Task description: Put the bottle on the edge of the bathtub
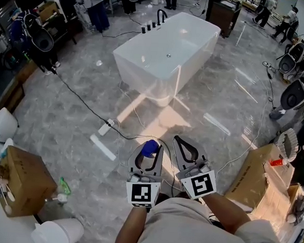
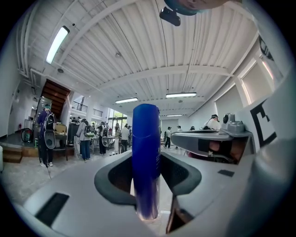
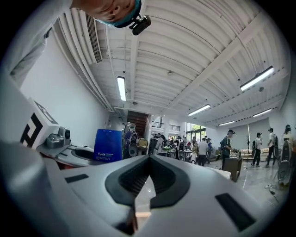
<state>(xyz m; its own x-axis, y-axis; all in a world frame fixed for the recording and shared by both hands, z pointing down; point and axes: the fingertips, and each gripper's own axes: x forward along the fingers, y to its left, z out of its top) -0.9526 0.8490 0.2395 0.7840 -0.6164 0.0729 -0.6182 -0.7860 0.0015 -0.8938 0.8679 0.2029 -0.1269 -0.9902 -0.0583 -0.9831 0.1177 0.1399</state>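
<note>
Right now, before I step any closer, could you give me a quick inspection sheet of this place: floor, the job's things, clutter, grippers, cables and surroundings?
Surface: glossy grey marbled floor; no table in use.
Job's things: white bathtub stands ahead, away from the person; blue bottle is upright in the left gripper, not yet on the tub's edge.
Clutter: cardboard box left, cardboard box right.
Grippers: left gripper shut on the bottle; right gripper shut, empty.
Cables: black cable crosses the floor to a power strip.
Surroundings: people and equipment stand beyond the bathtub.
</note>
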